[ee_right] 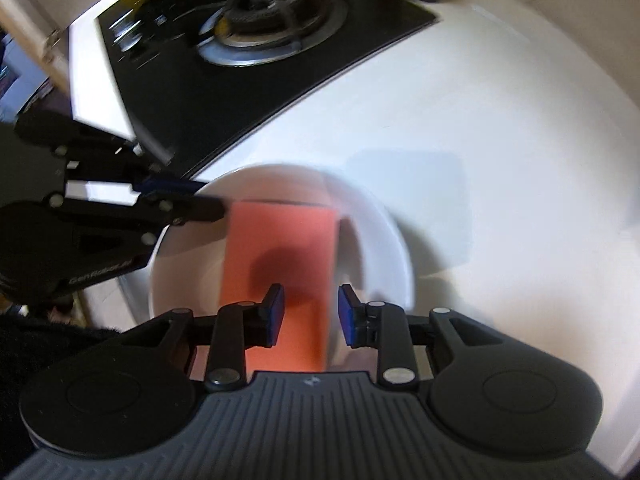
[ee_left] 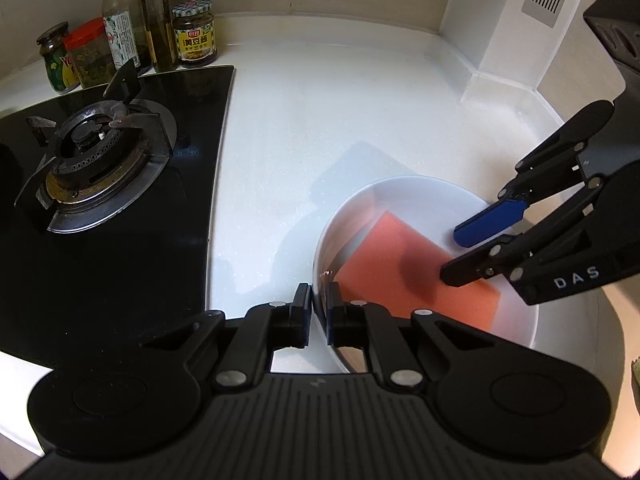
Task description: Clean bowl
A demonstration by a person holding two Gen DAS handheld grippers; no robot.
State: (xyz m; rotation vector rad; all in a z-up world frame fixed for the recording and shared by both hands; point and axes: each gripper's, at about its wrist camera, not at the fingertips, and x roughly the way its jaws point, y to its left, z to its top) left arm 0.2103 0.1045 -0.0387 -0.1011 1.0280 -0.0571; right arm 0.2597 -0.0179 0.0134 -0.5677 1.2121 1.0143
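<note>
White bowl (ee_left: 404, 196) rim pinched in left tongs (ee_left: 319, 300); right tongs (ee_right: 311, 304) gape over orange sponge (ee_right: 280, 240).

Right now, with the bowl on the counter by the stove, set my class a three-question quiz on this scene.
1. True or false: the left tongs are clamped on the white bowl's rim.
2. What lies inside the bowl? A) a spoon B) an orange sponge C) a jar
3. How do the right tongs stand over the sponge: open or shut?

Key:
1. True.
2. B.
3. Open; a pad stands at each side of the sponge without pressing it.
</note>
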